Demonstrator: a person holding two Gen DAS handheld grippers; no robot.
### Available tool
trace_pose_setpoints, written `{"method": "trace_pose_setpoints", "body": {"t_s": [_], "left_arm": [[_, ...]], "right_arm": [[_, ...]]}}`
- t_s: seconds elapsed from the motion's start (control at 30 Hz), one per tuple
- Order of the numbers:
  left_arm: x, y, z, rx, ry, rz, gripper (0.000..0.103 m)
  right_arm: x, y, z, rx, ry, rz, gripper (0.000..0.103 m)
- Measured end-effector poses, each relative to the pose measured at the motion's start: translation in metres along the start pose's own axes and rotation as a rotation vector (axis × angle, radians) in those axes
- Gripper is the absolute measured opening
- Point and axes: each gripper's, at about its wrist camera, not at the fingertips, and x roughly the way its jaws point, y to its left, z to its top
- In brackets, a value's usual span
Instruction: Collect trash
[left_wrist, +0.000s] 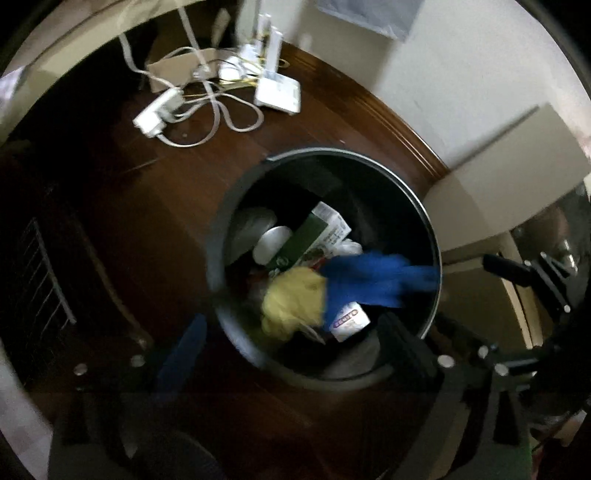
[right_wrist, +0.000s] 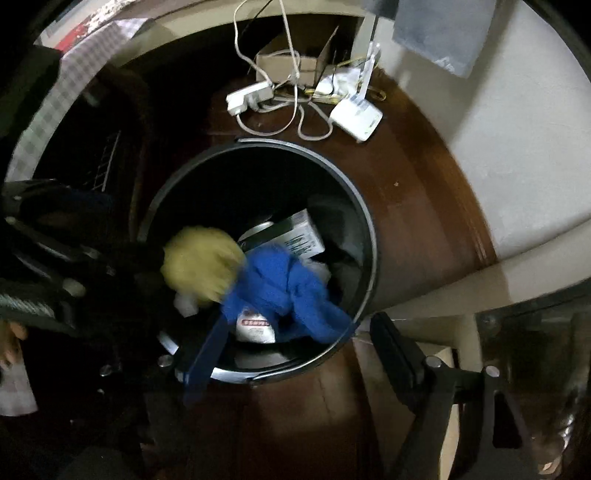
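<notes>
1. The crumpled blue cloth (right_wrist: 284, 291) lies inside the round black trash bin (right_wrist: 365, 221), draped over the other rubbish, with one end trailing onto the rim on the side nearest you. Its long axis runs from the middle of the bin out to that near rim edge. I judge it lands this way because it is being dropped, not packed down.
2. The fluffy yellow wad (right_wrist: 201, 264) sits touching the blue cloth, on its left in the right wrist view. It is blurred, so whether it is resting or falling cannot be told.
3. Under both lie a green-and-white carton (left_wrist: 314, 240), a round pale lid (left_wrist: 273, 243) and a white labelled packet (left_wrist: 349, 319), all loose in the bin.
4. Your right tongs (right_wrist: 295, 354) stand wide apart over the near rim, holding nothing; one blue finger (right_wrist: 207, 354) crosses the rim.
5. Your left tongs (left_wrist: 288, 343) are likewise spread and empty above the bin.
6. The bin stands on a dark wooden floor (right_wrist: 406, 206); a white power strip (right_wrist: 249, 96) and white router (right_wrist: 356, 118) with cables lie well apart beyond it.
</notes>
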Motion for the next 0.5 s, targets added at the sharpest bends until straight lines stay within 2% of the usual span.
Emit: {"method": "trace_pose_setpoints", "body": {"t_s": [0.07, 0.13, 0.17, 0.3, 0.43, 0.5], "left_arm": [[-0.017, 0.003, -0.008, 0.009, -0.049, 0.04, 0.103], [-0.042, 0.006, -0.019, 0.012, -0.113, 0.077, 0.103], [-0.058, 0.009, -0.027, -0.001, -0.164, 0.096, 0.103], [-0.104, 0.028, -0.052, -0.059, -0.275, 0.137, 0.103], [-0.133, 0.046, -0.066, -0.1, -0.345, 0.172, 0.103], [-0.147, 0.056, -0.073, -0.123, -0.38, 0.184, 0.103]], "right_arm": [[-0.014, -0.007, -0.003, 0.072, -0.026, 0.039, 0.087], [-0.028, -0.009, -0.005, 0.139, -0.053, 0.077, 0.103], [-0.038, -0.007, -0.007, 0.17, -0.074, 0.097, 0.103], [-0.067, 0.011, -0.009, 0.223, -0.136, 0.124, 0.103], [-0.089, 0.036, -0.006, 0.222, -0.18, 0.126, 0.103], [-0.101, 0.049, -0.004, 0.195, -0.196, 0.097, 0.103]]}}
